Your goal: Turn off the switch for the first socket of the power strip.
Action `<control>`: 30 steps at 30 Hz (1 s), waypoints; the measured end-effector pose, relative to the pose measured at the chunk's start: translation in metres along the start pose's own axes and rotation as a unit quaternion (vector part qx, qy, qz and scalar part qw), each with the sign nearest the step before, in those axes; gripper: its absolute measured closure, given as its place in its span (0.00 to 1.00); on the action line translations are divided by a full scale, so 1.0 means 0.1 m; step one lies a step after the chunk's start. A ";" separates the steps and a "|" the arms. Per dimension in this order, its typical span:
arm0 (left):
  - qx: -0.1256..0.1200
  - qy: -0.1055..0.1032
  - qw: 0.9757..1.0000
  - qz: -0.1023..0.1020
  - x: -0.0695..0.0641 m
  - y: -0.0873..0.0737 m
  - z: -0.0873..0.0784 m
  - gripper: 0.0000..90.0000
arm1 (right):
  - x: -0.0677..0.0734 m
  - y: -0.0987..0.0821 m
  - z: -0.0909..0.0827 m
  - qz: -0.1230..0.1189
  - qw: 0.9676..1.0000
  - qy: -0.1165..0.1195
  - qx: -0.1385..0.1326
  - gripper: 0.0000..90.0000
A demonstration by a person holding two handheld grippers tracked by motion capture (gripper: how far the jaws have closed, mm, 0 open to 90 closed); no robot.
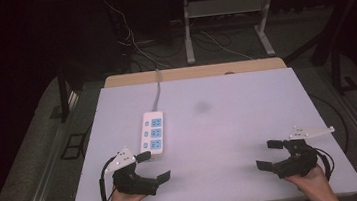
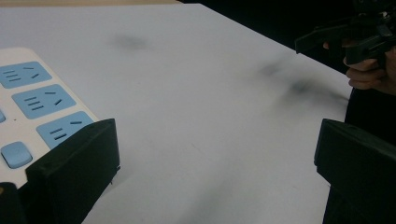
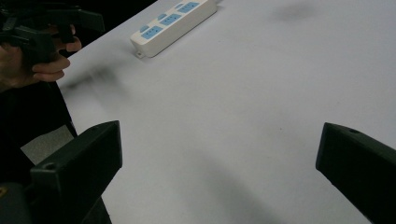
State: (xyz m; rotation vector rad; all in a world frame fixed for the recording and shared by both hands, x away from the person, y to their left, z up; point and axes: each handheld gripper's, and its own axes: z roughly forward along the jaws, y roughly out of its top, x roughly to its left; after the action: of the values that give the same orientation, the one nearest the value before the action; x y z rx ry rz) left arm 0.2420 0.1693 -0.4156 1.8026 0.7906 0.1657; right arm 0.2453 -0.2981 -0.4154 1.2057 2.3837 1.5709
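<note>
A white power strip (image 1: 152,132) with blue sockets lies on the left half of the pale table (image 1: 229,125), its grey cord running off the far edge. My left gripper (image 1: 154,166) hovers just in front of the strip's near end, jaws wide open and empty. In the left gripper view the power strip (image 2: 37,100) sits beside the left jaw. My right gripper (image 1: 269,155) is held near the table's front right corner, open with nothing between its jaws. The right gripper view has the power strip (image 3: 173,23) far off at the top.
A dark smudge (image 1: 202,107) marks the table's middle. A wooden board edge (image 1: 193,72) runs along the far side. Behind it stand a desk frame (image 1: 228,20) and loose cables (image 1: 133,45) on the dark floor.
</note>
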 end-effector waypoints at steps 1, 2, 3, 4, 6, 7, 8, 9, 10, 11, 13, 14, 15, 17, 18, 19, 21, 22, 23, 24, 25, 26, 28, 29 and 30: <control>0.002 0.001 1.000 0.001 0.00 0.00 0.00 0.00 | 0.00 0.00 0.00 -0.001 1.000 0.000 -0.001 0.00; 0.003 0.001 1.000 0.001 0.00 0.00 0.00 0.00 | 0.00 -0.01 0.00 -0.002 1.000 -0.001 0.000 0.00; 0.004 0.002 1.000 0.003 0.00 0.00 0.01 0.00 | 0.00 -0.01 0.00 -0.003 1.000 -0.001 0.000 0.00; 0.005 0.002 1.000 0.003 0.00 0.00 0.01 0.00 | 0.00 -0.01 0.01 -0.004 1.000 -0.002 0.001 0.00; 0.006 0.002 1.000 0.003 0.00 0.00 0.01 0.00 | 0.00 -0.01 0.01 -0.003 1.000 -0.001 0.001 0.00; 0.007 0.001 1.000 0.004 0.00 -0.01 0.01 0.00 | 0.00 -0.01 0.01 -0.002 1.000 -0.001 0.003 0.00; 0.008 0.002 1.000 0.005 0.00 -0.01 0.02 0.00 | 0.00 -0.01 0.01 -0.003 1.000 -0.001 0.004 0.00; 0.010 0.002 1.000 0.005 0.00 -0.01 0.02 0.00 | 0.00 -0.01 0.01 -0.003 1.000 0.000 0.004 0.00; 0.010 0.002 1.000 0.005 0.01 -0.01 0.02 0.00 | 0.00 -0.01 0.01 -0.003 1.000 0.000 0.004 0.00; 0.010 0.003 1.000 0.004 0.01 -0.01 0.02 0.00 | 0.00 -0.01 0.02 -0.003 1.000 0.000 0.004 0.00; 0.010 0.003 1.000 0.004 0.01 -0.01 0.02 0.00 | 0.00 -0.01 0.02 -0.003 1.000 0.001 0.004 0.00; 0.010 0.004 1.000 0.004 0.02 -0.01 0.01 0.00 | 0.00 -0.01 0.02 -0.003 1.000 0.001 0.004 0.00; 0.009 0.006 1.000 0.004 0.02 0.00 0.00 0.00 | 0.00 -0.02 0.02 -0.003 1.000 0.002 0.005 0.00; 0.008 0.008 1.000 0.002 0.02 0.00 0.00 0.00 | 0.01 -0.02 0.03 -0.003 1.000 0.003 0.007 0.00; 0.008 0.008 1.000 0.002 0.02 0.00 -0.01 0.00 | 0.01 -0.02 0.03 -0.003 1.000 0.003 0.007 0.00; 0.007 0.009 1.000 0.000 0.02 0.00 -0.01 0.00 | 0.01 -0.02 0.03 -0.003 1.000 0.004 0.008 0.00; 0.007 0.011 1.000 -0.001 0.02 0.00 -0.02 0.00 | 0.02 -0.02 0.03 -0.004 1.000 0.004 0.008 0.00; 0.007 0.011 1.000 -0.002 0.02 0.00 -0.02 0.00 | 0.02 -0.02 0.03 -0.004 1.000 0.004 0.008 0.00; 0.007 0.011 1.000 -0.002 0.02 0.00 -0.02 0.00 | 0.02 -0.02 0.03 -0.004 1.000 0.004 0.008 0.00; 0.008 0.011 1.000 -0.002 0.02 0.01 -0.02 0.00 | 0.02 -0.02 0.03 -0.004 1.000 0.004 0.008 0.00; 0.008 0.011 1.000 -0.002 0.02 0.01 -0.02 0.00 | 0.02 -0.02 0.03 -0.004 1.000 0.004 0.008 0.00; 0.012 0.010 1.000 0.000 0.01 0.02 -0.02 0.00 | 0.02 -0.02 0.03 -0.004 1.000 0.004 0.008 0.00; 0.014 0.010 1.000 0.000 0.00 0.03 -0.02 0.00 | 0.02 -0.02 0.03 -0.004 1.000 0.004 0.009 0.00; 0.017 0.009 1.000 0.000 0.00 0.03 -0.02 0.00 | 0.02 -0.02 0.03 -0.005 1.000 0.005 0.010 0.00; 0.019 0.008 1.000 -0.001 -0.01 0.04 -0.01 0.00 | 0.02 -0.02 0.03 -0.006 1.000 0.005 0.010 0.00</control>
State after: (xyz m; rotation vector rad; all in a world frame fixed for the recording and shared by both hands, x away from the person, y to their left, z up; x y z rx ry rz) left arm 0.2423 0.1691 -0.4113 1.8375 0.8109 0.1645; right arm 0.2439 -0.2944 -0.4176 1.1880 2.4146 1.5564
